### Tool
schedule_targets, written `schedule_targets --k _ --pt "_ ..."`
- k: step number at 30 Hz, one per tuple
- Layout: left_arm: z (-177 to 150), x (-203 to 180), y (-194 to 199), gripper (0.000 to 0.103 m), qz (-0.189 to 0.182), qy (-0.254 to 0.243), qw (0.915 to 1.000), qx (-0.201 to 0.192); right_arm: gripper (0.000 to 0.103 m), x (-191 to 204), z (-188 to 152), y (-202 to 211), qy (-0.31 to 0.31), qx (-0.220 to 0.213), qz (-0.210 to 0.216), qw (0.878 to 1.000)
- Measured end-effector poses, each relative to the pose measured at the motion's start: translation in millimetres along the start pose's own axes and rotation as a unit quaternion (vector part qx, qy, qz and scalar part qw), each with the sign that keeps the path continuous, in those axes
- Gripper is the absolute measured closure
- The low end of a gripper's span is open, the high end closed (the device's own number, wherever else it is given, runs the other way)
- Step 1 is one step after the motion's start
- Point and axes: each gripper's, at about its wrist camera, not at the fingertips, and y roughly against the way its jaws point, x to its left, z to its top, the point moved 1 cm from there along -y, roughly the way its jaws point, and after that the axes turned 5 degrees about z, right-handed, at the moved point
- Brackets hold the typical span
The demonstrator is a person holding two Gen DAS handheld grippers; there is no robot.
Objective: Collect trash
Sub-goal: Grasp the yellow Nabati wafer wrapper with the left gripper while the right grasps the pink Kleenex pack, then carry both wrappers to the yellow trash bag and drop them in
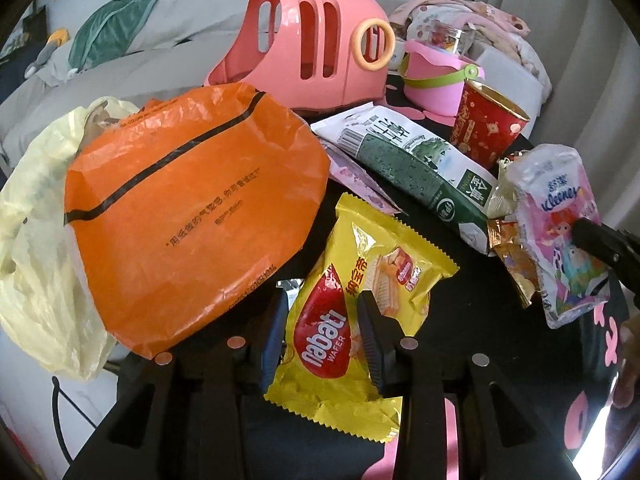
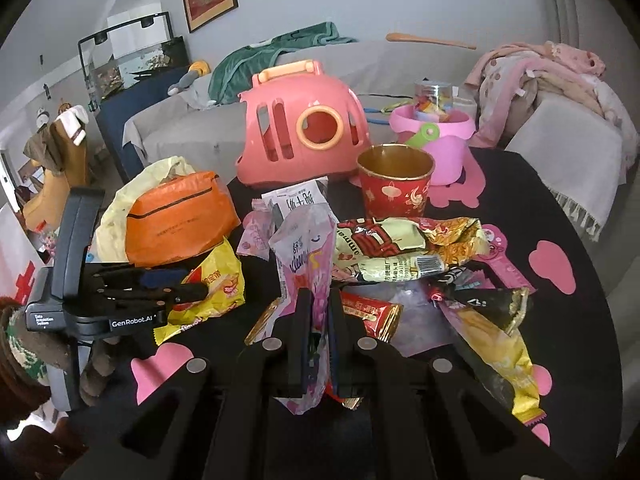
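Trash covers the black table (image 2: 560, 208). Your left gripper (image 1: 326, 320) points steeply down, jaws parted, straddling the yellow wafer wrapper (image 1: 360, 280); its long axis runs away from you along the fingers, pads apparently not pressing. Your right gripper (image 2: 319, 340) is clamped on the pink Kleenex packet (image 2: 308, 256), raised upright over the pile. The orange bag (image 1: 192, 208) lies just left of your left gripper, the nearer hand.
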Motion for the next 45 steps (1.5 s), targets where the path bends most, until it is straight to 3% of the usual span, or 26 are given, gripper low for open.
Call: schedule_targets --k 4,5,6,9,22,28,32,38,45 --pt "-6 1 5 0.07 -0.017 0.012 0.9998 0.004 0.096 2 -3 6 0.003 -0.007 0.002 1.0" --pt "-8 2 7 0.087 -0.023 0.017 0.9996 0.004 0.096 3 -5 7 0.003 -0.007 0.003 1.0" --pt "-10 3 8 0.095 -0.032 0.021 0.9992 0.007 0.096 3 -6 8 0.004 -0.007 0.004 1.0" --pt "-18 5 15 0.099 -0.056 0.04 0.9976 0.004 0.096 5 -7 10 0.004 -0.007 0.007 1.0" --pt "-14 32 117 0.1 -0.04 0.074 0.9896 -0.117 0.096 33 6 34 0.026 -0.038 0.019 0.999" --pt "-9 66 175 0.1 0.015 0.078 0.9814 -0.174 0.096 70 40 44 0.056 -0.067 0.037 0.995" --pt "-6 104 195 0.1 0.045 0.107 0.9753 -0.188 0.096 111 66 38 0.092 -0.077 0.059 0.991" --pt "-4 171 200 0.1 0.062 0.169 0.9641 -0.195 0.096 171 109 3 0.137 -0.077 0.09 0.983" --pt "11 229 147 0.1 0.075 0.219 0.96 -0.158 0.096 206 147 -72 0.17 -0.038 0.115 0.978"
